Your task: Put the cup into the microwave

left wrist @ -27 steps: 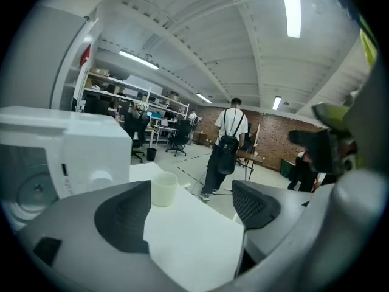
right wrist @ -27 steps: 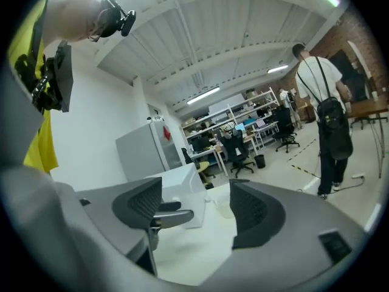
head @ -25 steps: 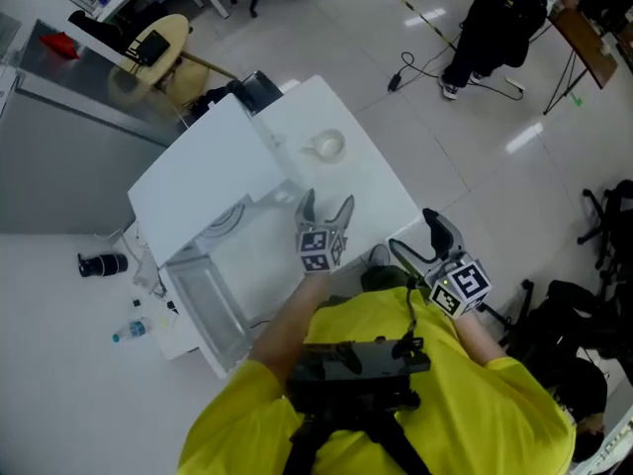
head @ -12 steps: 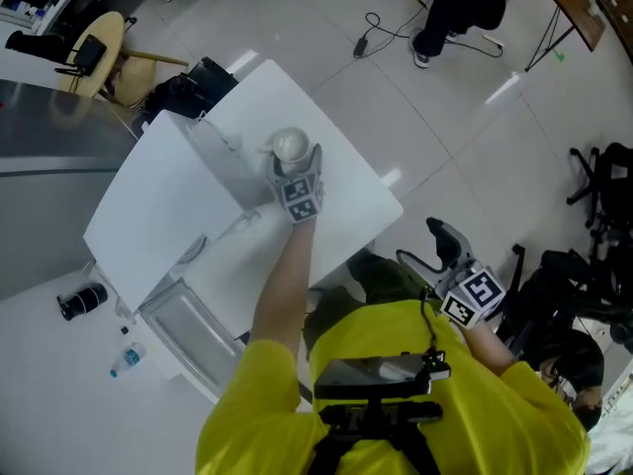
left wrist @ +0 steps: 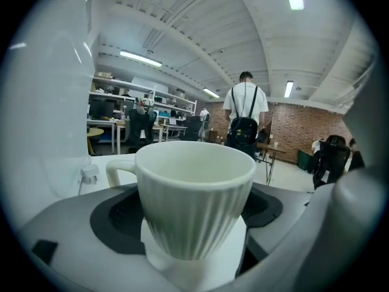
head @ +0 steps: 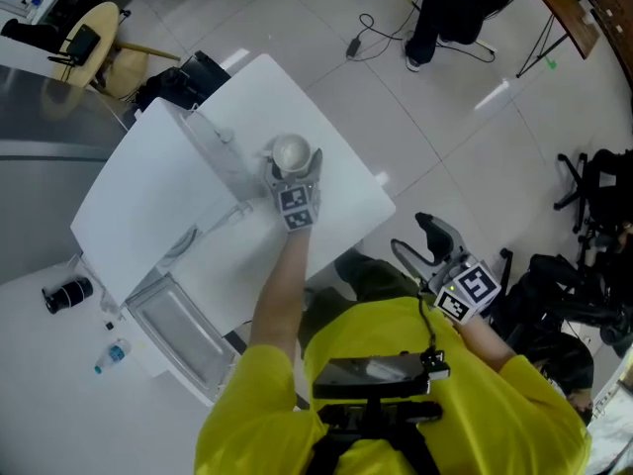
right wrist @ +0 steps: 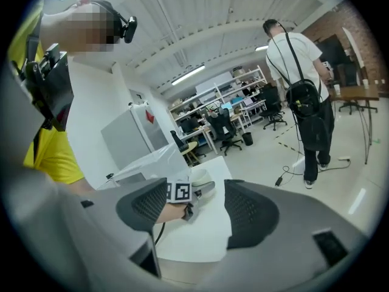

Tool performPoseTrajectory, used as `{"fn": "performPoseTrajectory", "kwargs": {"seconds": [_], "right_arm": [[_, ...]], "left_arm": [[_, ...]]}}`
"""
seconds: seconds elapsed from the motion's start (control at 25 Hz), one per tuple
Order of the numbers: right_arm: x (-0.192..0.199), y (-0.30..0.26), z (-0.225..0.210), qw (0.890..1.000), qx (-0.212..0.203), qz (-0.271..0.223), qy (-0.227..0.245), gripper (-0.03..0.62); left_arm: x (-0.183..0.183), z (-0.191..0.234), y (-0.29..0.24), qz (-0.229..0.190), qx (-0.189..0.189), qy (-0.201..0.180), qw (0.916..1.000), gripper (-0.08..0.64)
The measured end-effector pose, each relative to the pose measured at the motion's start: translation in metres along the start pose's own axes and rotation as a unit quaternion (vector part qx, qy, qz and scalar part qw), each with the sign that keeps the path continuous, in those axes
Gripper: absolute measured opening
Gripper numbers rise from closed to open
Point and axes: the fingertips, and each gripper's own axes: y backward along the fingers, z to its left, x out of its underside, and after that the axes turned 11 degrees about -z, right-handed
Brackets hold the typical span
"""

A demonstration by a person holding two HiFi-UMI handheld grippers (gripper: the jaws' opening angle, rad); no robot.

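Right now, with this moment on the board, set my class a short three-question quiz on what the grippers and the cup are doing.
1. True or false: the left gripper's pads press on the cup.
2. What is between the right gripper's jaws? A the cup, B nothing, C a cable.
3. Fill in: the cup stands on the white ____, outside the microwave.
Key: 1 false; its jaws, just opened wider, clear it. 2 B; they have just been closing. 3 table.

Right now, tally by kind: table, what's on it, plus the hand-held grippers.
table: 1
microwave: 1
cup: 1
hand-held grippers: 2 (left hand-held gripper, right hand-held gripper)
total: 5
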Motion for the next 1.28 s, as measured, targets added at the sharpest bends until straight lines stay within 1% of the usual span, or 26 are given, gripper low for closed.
{"fn": "performPoseTrajectory", "kwargs": {"seconds": [0.08,0.16,0.24,0.32,0.4,0.48,0.56,0.68,0.76,0.8,0.84,0.96,1.04,1.12,1.28], "right_arm": [[-0.005,-0.009,0.005,1.000,-0.018,-0.003,0.007,0.305],[-0.005,-0.020,0.013,0.999,-0.035,-0.003,0.008,0.295],[-0.001,-0.032,0.028,0.998,-0.056,0.002,0.011,0.295],[0.006,-0.045,0.050,0.996,-0.086,0.012,0.017,0.295],[0.020,-0.059,0.077,0.992,-0.118,0.026,0.023,0.295],[0.035,-0.076,0.105,0.987,-0.152,0.041,0.026,0.295],[0.045,-0.093,0.134,0.980,-0.189,0.057,0.031,0.295],[0.053,-0.114,0.173,0.967,-0.241,0.076,0.041,0.295],[0.061,-0.124,0.193,0.959,-0.266,0.091,0.045,0.295],[0.066,-0.126,0.201,0.956,-0.274,0.096,0.043,0.292],[0.071,-0.128,0.208,0.955,-0.278,0.099,0.039,0.266],[0.083,-0.129,0.225,0.951,-0.288,0.106,0.029,0.262],[0.092,-0.127,0.230,0.951,-0.286,0.116,0.031,0.262],[0.105,-0.121,0.226,0.951,-0.276,0.134,0.031,0.262],[0.128,-0.113,0.197,0.955,-0.245,0.165,0.032,0.262]], "left_arm": [[-0.012,-0.024,0.041,-0.007,0.019,0.012,0.9997,0.446],[-0.024,-0.043,0.091,-0.005,0.028,0.023,0.9993,0.446],[-0.041,-0.053,0.143,-0.007,0.024,0.041,0.9988,0.446],[-0.059,-0.051,0.190,-0.013,0.012,0.052,0.9985,0.446],[-0.072,-0.035,0.233,-0.020,-0.013,0.050,0.9985,0.446],[-0.080,-0.008,0.269,-0.030,-0.052,0.048,0.9971,0.446],[-0.087,0.024,0.298,-0.043,-0.102,0.041,0.9931,0.446],[-0.091,0.070,0.329,-0.049,-0.171,0.031,0.9836,0.446],[-0.086,0.104,0.338,-0.052,-0.209,0.028,0.9761,0.446],[-0.081,0.123,0.339,-0.052,-0.222,0.024,0.9734,0.446],[-0.076,0.143,0.336,-0.051,-0.231,0.018,0.9715,0.446],[-0.062,0.209,0.316,-0.044,-0.244,0.002,0.9688,0.446],[-0.053,0.248,0.301,-0.040,-0.245,0.005,0.9686,0.446],[-0.049,0.276,0.285,-0.039,-0.243,0.008,0.9691,0.446],[-0.043,0.315,0.255,-0.040,-0.249,0.008,0.9677,0.446]]}}
